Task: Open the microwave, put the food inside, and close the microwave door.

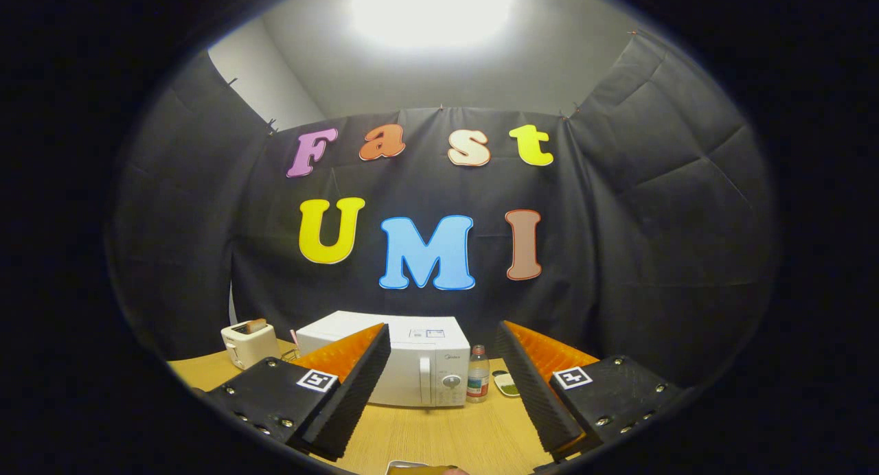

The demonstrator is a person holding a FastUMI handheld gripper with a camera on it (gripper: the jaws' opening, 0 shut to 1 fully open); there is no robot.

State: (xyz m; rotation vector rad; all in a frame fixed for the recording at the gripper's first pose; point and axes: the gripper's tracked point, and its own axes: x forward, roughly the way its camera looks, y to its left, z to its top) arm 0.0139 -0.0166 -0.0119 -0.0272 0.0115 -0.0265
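Gripper point(443, 386): we see its fingers spread wide, holding nothing.
Table point(439, 434): wooden, bare just ahead of the fingers.
Microwave point(412, 365): white, door closed (toward the table's far edge), beyond the fingers.
Bottle point(478, 374): just beside the microwave's dial side.
Toaster point(248, 342): far corner.

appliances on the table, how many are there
2: a white microwave straight beyond the open tongs, door closed, and a toaster to its left. More may hide behind the fingers.
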